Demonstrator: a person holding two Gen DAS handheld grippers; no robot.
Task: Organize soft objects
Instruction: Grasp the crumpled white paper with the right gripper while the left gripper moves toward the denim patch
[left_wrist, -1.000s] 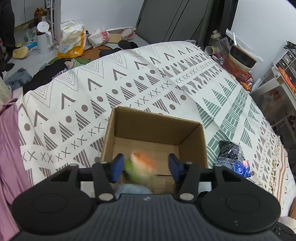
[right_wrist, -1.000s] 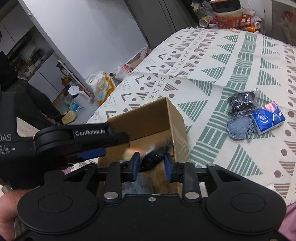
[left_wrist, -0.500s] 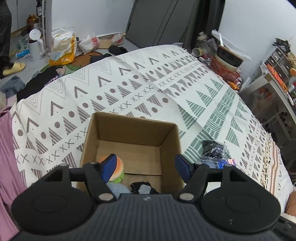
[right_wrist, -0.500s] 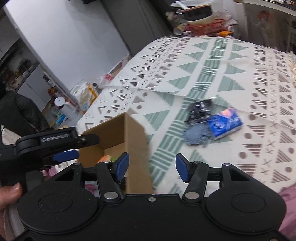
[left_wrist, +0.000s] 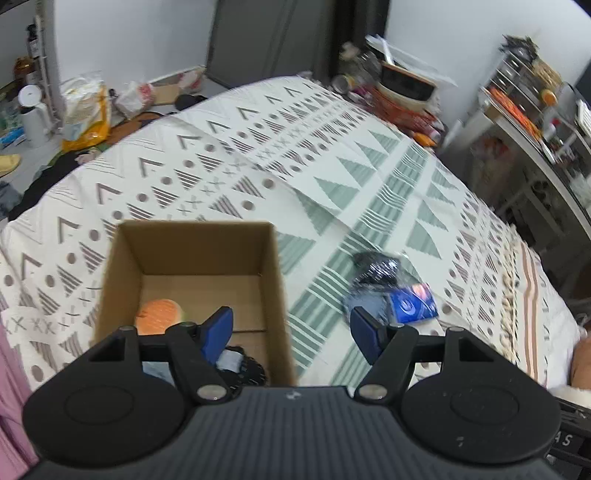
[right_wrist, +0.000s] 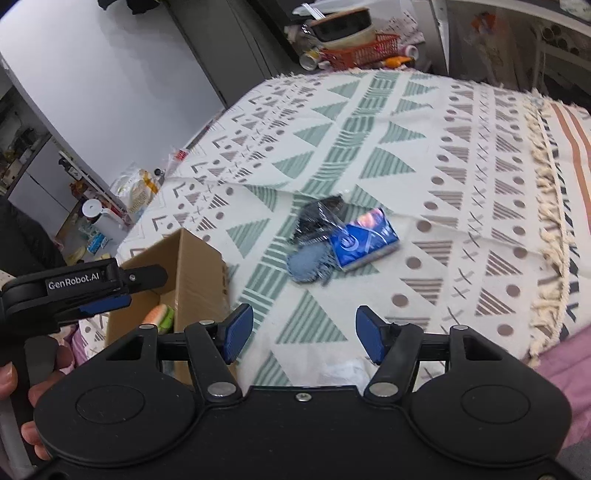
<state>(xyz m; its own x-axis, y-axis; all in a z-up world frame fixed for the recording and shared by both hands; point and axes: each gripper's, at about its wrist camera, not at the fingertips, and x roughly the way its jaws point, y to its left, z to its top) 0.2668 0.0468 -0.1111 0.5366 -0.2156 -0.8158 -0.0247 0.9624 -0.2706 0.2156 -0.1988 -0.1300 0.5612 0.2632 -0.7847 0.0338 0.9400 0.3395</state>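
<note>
An open cardboard box (left_wrist: 275, 266) (right_wrist: 199, 258) stands on the patterned bedspread. Inside lie an orange and green plush toy (left_wrist: 159, 314) (right_wrist: 160, 317), a dark item (left_wrist: 251, 373) and something pale blue. To the box's right lies a small pile: a black wrapped bundle (left_wrist: 376, 267) (right_wrist: 319, 216), a blue denim piece (right_wrist: 308, 262) and a blue tissue pack (left_wrist: 413, 304) (right_wrist: 364, 236). My left gripper (left_wrist: 291, 332) is open and empty over the box's right wall. My right gripper (right_wrist: 304, 334) is open and empty, above the bedspread short of the pile.
The bedspread (left_wrist: 332, 177) covers a bed with a fringed edge (right_wrist: 546, 192) at the right. Bags and a white jug (left_wrist: 31, 114) clutter the floor at the far left. Shelves and baskets (left_wrist: 406, 85) stand beyond the bed. A hand (right_wrist: 22, 373) holds the left gripper.
Both grippers opened and let go of the plush toy and the dark item, which now lie in the box. Both then swung right toward the pile on the bedspread.
</note>
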